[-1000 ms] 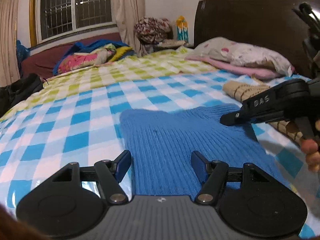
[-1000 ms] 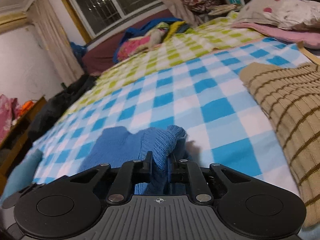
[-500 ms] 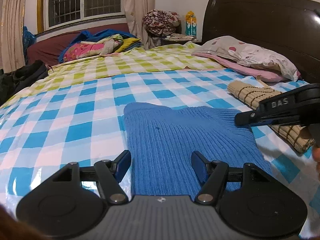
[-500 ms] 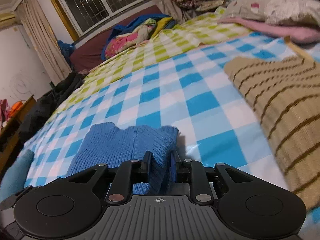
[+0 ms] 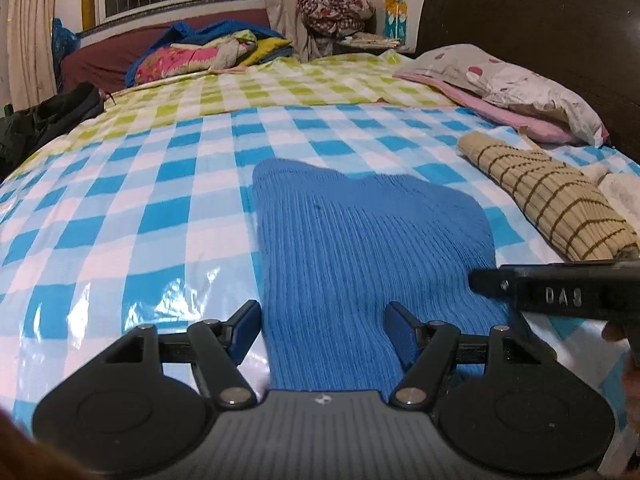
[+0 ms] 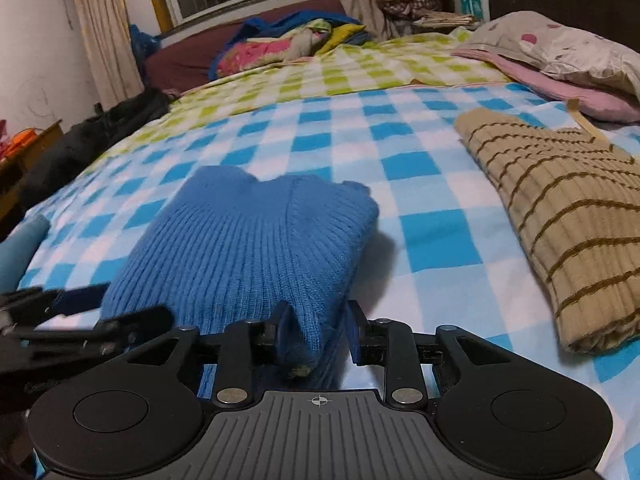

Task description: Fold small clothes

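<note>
The blue sweater (image 5: 360,248) has its near edge tucked behind the left gripper (image 5: 322,332) body. The tan striped sweater (image 6: 568,232) runs off the right edge (same in the other view). That clutter by the headboard (image 5: 392,16)? Too small to make out.

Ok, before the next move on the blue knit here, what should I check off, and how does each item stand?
1. Right gripper let go of blue knit: not ok; jaws opening, folded edge between them, left pad looks in contact.
2. Left gripper free: ok; open, astride the knit's near edge, pads not pressing.
3. Fold lying flat: ok in the left wrist view.
4. Edges lined up: cannot tell; near edge hidden.
5. Striped tan knit clear of the blue one: ok, checked sheet between them.
</note>
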Tool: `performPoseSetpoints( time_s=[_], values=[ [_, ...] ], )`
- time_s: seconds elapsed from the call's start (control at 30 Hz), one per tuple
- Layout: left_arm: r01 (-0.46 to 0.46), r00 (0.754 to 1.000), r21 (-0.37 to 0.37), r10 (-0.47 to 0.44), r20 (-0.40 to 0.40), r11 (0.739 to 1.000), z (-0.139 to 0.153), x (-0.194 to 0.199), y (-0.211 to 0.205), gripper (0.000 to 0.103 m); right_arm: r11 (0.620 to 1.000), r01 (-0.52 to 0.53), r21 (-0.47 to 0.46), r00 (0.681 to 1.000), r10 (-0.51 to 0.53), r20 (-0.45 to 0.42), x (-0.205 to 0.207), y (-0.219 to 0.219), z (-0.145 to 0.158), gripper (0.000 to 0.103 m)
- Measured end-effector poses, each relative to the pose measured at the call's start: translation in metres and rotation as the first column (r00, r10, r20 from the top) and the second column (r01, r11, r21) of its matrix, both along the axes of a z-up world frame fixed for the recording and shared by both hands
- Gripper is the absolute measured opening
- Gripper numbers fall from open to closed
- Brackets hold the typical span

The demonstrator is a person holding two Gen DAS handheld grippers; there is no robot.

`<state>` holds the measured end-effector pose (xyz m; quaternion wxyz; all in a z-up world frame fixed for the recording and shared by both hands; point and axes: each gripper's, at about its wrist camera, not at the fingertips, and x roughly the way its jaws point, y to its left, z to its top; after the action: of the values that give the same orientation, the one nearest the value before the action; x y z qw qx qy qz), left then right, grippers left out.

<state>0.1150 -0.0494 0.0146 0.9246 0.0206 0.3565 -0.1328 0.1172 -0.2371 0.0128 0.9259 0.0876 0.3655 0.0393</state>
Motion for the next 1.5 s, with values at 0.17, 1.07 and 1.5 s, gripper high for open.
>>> performPoseSetpoints(
  time_s=[0.17, 1.07, 1.5],
  values=[
    [-0.008, 1.000, 0.008, 0.008, -0.018, 1.000, 0.000, -0.009, 0.001, 0.073, 1.000, 0.027, -0.008, 0.999, -0.026, 0.024, -0.018, 0.003, 0.012, 0.026],
    [-0.049, 0.998, 0.017, 0.050, -0.047, 0.999, -0.003, -0.037, 0.008, 0.082, 0.990, 0.033, -0.134, 0.999, -0.031, 0.016, -0.072, 0.026, 0.012, 0.030],
    [-0.079, 0.995, 0.039, 0.081, -0.066, 0.996, -0.009, -0.050, 0.013, 0.097, 0.988, 0.032, -0.149, 0.999, -0.029, 0.021, -0.092, 0.033, 0.016, 0.035]
  ],
)
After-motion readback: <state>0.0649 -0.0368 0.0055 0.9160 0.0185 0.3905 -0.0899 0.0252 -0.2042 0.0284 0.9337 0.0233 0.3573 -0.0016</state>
